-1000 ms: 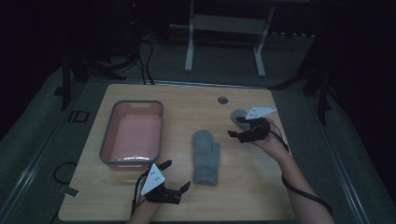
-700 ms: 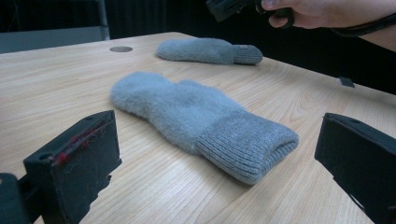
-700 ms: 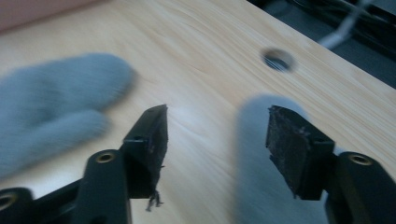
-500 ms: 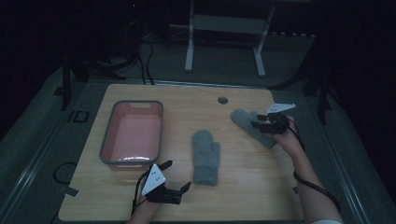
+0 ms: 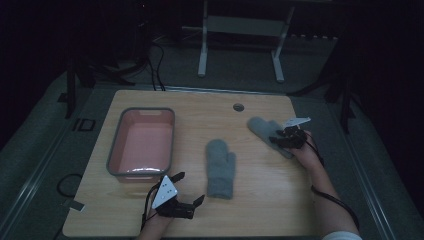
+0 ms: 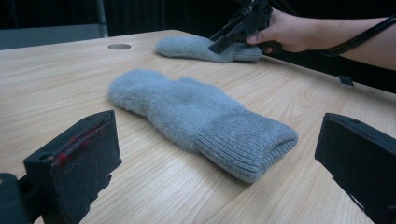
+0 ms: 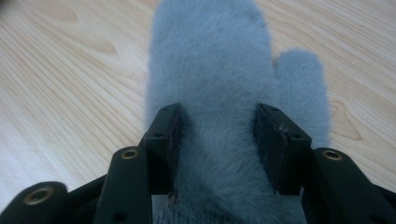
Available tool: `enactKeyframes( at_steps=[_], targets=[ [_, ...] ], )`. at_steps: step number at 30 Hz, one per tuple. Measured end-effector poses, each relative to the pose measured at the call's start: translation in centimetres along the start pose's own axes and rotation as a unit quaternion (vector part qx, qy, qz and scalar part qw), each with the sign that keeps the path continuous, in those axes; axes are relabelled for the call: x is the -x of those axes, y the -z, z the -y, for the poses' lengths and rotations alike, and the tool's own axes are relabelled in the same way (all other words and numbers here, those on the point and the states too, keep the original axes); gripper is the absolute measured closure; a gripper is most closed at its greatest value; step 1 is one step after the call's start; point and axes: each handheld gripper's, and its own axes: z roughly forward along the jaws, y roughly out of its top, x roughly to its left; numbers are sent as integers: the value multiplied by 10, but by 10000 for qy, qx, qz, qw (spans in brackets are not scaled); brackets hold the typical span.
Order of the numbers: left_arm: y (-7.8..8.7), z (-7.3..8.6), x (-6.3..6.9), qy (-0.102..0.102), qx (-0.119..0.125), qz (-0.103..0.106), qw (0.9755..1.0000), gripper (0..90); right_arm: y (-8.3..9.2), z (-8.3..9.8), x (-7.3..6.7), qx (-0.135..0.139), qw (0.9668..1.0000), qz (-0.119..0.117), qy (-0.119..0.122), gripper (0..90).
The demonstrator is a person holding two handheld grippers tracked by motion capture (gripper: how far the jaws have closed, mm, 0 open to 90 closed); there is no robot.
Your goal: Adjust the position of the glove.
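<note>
Fluffy grey knit mitten (image 5: 269,132) lies flat, right of the pink plastic tub (image 5: 141,144), cuff end pinched between the right gripper (image 5: 284,141) pads, fingertip end pointing away. Second matching grey mitten (image 5: 220,167) lies flat just right of the tub, cuff toward the person, untouched.

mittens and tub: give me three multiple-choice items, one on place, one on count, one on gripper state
1. Where is the tub?
A. left of the mittens
B. right of them
C. between them

2. How many mittens lie on the table?
A. one
B. two
C. three

3. What do the right gripper jaws stand around?
A. nothing
B. the tub rim
C. the far mitten

Answers:
1 A, the high view shows it at the left side.
2 B, the near mitten and the far one.
3 C, fur bulges between both pads.
</note>
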Motion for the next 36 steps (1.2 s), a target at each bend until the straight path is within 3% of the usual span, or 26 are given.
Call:
enactKeyframes(
  at_steps=[3,7,10,12,19,22,25,29,32,36],
  targets=[
    [0,0,1,-16,-4,4,10000,3,-3,3,-4,68,9998,150,106,656],
    [0,0,1,-36,-8,-6,10000,3,-1,1,-7,51,9996,271,-100,795],
    [0,0,1,-9,6,-13,10000,3,1,-3,-13,29,9985,528,-169,838],
    [0,0,0,2,6,-11,10000,3,6,-4,-17,185,9969,635,-424,856],
    [1,-1,1,0,28,-3,10000,3,26,-7,-31,523,9897,956,-924,869],
    [1,-1,1,-9,42,1,10000,3,39,-8,-38,617,9852,1061,-1195,869],
    [1,-1,2,-27,42,12,10000,3,54,-8,-47,665,9784,1297,-1463,870],
    [1,-2,3,-39,60,30,10000,3,74,-8,-62,642,9668,1752,-1744,870],
    [1,-2,3,-51,62,49,10000,3,88,-3,-74,661,9587,1946,-1966,871],
    [1,-2,4,-46,64,58,10000,3,98,3,-91,592,9537,2143,-2025,872]
  ],
)
